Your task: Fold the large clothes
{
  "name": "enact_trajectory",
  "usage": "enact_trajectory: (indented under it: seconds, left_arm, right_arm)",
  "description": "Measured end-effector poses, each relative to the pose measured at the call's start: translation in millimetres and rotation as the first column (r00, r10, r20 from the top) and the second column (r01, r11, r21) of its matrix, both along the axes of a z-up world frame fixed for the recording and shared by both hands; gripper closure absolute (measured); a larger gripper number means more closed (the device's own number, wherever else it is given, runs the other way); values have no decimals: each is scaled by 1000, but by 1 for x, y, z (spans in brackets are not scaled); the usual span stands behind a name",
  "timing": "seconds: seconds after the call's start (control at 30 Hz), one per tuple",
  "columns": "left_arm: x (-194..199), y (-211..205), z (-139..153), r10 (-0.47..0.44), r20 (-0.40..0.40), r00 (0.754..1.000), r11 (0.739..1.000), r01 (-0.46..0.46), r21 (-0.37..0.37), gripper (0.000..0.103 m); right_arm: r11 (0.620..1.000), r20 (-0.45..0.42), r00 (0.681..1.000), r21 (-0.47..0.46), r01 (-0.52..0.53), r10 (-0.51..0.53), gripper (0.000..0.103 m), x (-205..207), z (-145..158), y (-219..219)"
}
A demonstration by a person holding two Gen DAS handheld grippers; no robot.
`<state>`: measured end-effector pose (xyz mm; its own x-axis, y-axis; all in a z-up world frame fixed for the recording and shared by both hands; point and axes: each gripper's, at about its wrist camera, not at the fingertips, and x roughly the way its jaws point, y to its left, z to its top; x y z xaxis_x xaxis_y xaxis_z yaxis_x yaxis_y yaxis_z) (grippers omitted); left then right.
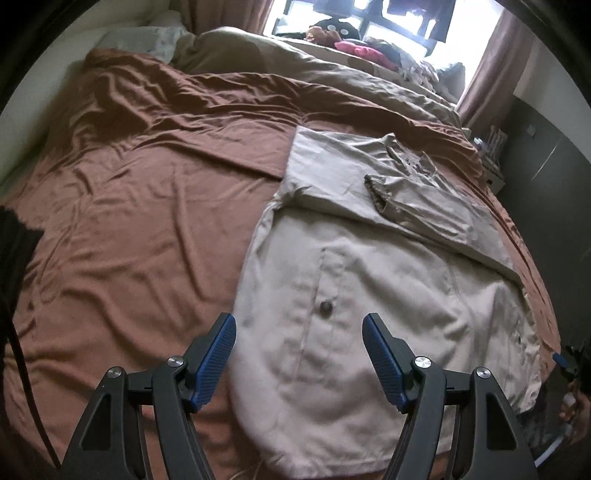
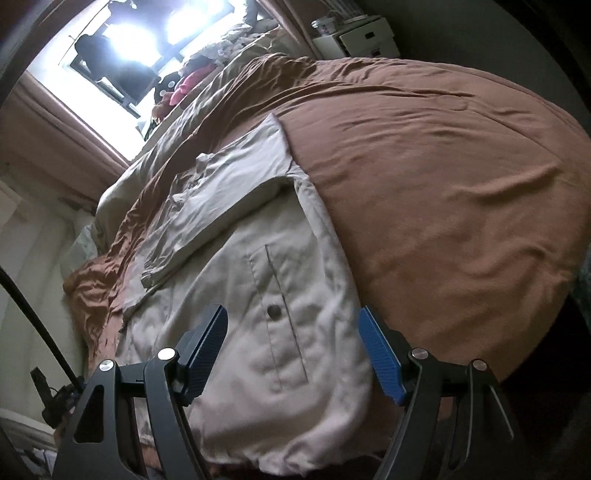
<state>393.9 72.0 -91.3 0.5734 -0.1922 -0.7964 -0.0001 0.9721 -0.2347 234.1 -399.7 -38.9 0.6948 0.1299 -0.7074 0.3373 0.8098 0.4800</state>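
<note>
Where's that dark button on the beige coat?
The dark button sits on the beige coat spread over the brown bedsheet, just ahead of both open grippers' fingers.

Coat (image 1: 369, 295): lies flat on the bed sheet (image 1: 140, 229), toward 3 o'clock.
Sleeve (image 1: 424, 206): folded across the coat's upper part.
Duvet (image 1: 332, 74): behind, 12 o'clock.
Window (image 1: 388, 22): beyond the duvet.

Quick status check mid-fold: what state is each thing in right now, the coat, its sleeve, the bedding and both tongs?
Beige coat: lying flat on the bed, partly folded.
Sleeve: folded across the coat's chest, cuff showing a patterned lining.
Pocket button: fastened.
Brown sheet: spread, wrinkled.
Left tongs: open, empty, above the coat.
Right tongs: open, empty, above the coat.
</note>
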Motion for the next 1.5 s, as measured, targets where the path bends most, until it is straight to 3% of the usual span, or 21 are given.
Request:
enact_trajectory:
  seconds: [0.17, 0.43, 0.6, 0.87, 1.07, 1.13, 1.27, 1.4, 1.5]
  left_arm:
    - [-26, 16, -12, 22, 0, 1000, 1000, -22, -9, 31]
    - [-53, 41, -47, 62, -27, 998, 993, -65, -97, 31]
    - [-46, 39, -73, 42, -58, 997, 990, -49, -129, 31]
    - [-11, 30, -105, 10, -108, 994, 988, -27, -150, 35]
    - [10, 29, -113, -11, -101, 995, 984, -7, -178, 39]
    - [11, 32, -113, -19, -112, 994, 976, -6, -218, 45]
    - [-2, 36, -118, -70, -146, 987, 934, 14, -357, 58]
    - [-20, 33, -125, -102, -152, 983, 900, 26, -435, 63]
    - [-25, 27, -125, -105, -152, 983, 897, 27, -441, 65]
  right_arm:
    - [1000, -17, 1000, -2, -11, 11, 31, -19, -8, 3]
    - [999, -44, 999, 48, -11, 13, 31, -52, -42, -6]
    - [993, -28, 999, 113, -28, 31, 31, -52, -64, -5]
    - [993, 12, 1000, 114, -10, 9, 31, -22, -69, -13]
    - [979, 20, 999, 198, -47, 44, 57, -5, -89, -16]
    - [971, 19, 997, 226, -76, 74, 58, -6, -97, -15]
    - [941, 52, 987, 298, -162, 153, 58, -18, -108, -6]
    - [932, 72, 984, 316, -176, 161, 64, -24, -117, -2]
    - [930, 64, 990, 340, -140, 126, 83, -19, -124, -7]
